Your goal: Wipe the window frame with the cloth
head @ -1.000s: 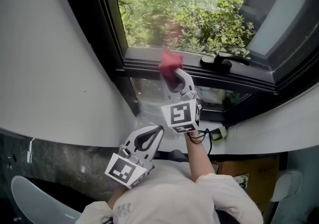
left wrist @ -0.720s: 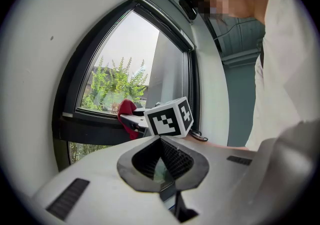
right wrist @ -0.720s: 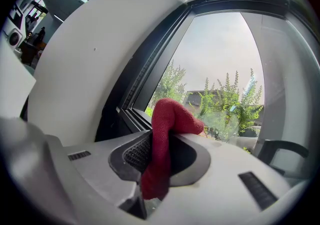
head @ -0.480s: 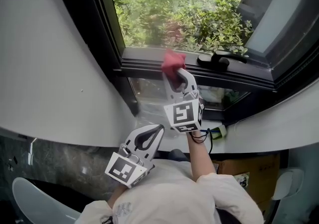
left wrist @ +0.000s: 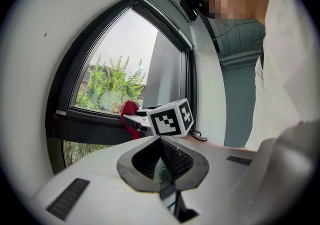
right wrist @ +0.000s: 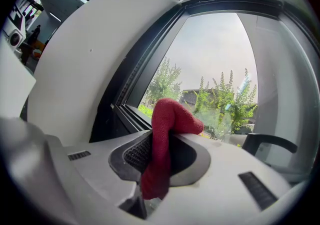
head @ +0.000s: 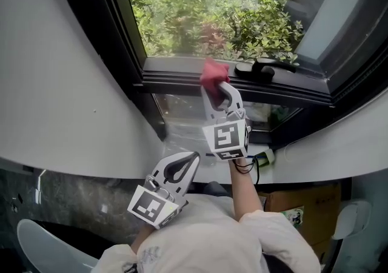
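A red cloth point(head: 213, 73) is pinched in my right gripper point(head: 217, 85), which is shut on it. The cloth presses on the dark horizontal rail of the window frame point(head: 173, 76), just left of the black window handle point(head: 262, 67). In the right gripper view the cloth point(right wrist: 165, 129) stands up between the jaws, with the frame point(right wrist: 125, 111) beyond it. My left gripper point(head: 189, 161) hangs low by the person's body, shut on nothing and well short of the frame. The left gripper view shows the cloth point(left wrist: 129, 111) and the right gripper's marker cube point(left wrist: 170, 117) ahead.
A white curved wall point(head: 66, 84) runs along the left of the window. A second glass pane point(head: 182, 111) sits below the rail. A white sill point(head: 327, 156) lies at the right, with a cardboard box point(head: 303, 202) under it. Green shrubs show outside.
My right gripper has slid the cloth a little to the right along the rail, closer to the handle. The left gripper has stayed where it was.
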Motion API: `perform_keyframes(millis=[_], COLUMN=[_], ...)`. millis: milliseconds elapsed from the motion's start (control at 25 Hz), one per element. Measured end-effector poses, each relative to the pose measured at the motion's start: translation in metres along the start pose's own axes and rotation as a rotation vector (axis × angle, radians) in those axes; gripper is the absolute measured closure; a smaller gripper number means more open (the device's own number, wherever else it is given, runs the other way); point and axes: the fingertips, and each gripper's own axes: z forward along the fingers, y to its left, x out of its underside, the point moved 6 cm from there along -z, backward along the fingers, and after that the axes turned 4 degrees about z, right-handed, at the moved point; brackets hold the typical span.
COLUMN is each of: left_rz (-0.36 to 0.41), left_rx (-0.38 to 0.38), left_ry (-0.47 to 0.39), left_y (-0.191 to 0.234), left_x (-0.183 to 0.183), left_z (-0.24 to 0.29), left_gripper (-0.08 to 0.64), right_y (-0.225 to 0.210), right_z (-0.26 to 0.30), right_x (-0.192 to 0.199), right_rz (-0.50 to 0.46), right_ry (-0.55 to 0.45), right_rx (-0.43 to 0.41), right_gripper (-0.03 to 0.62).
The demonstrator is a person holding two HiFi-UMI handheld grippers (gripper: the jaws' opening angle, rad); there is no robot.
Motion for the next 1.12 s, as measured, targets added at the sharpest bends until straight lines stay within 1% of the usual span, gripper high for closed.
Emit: perform_keyframes(millis=[120, 240, 360, 520, 800, 1120], left_rz=[-0.009, 0.003, -0.001, 0.0, -0.002, -0.002], left_rx=[-0.002, -0.007, 0.005, -0.002, 0.0, 0.004], left_ry=[0.002, 0.036, 0.019, 0.037, 0.021, 0.025], left_y=[-0.001, 0.0, -0.001, 0.0, -0.001, -0.001], left_x=[-0.002, 0.004, 0.004, 0.005, 0.005, 0.006], left_z=[0.0, -0.002, -0.002, -0.002, -0.003, -0.003], left_gripper=[0.552, 0.552, 0.552, 0.552, 0.551, 0.552], right_y=[-0.003, -0.006, -0.009, -0.013, -0.017, -0.025], right_z=[-0.003, -0.005, -0.007, -0.01, -0.014, -0.019], right_x=[0.002, 0.003, 0.005, 0.007, 0.009, 0.012], right_rz=[0.005, 0.013, 0.02, 0.024, 0.027, 0.036], right_ry=[0.002, 0.0, 0.002, 0.006, 0.009, 0.012], right_rx=[0.013, 0.024, 0.033, 0.044, 0.054, 0.075], right_gripper=[0.509, 0.509, 0.509, 0.509, 0.509, 0.509])
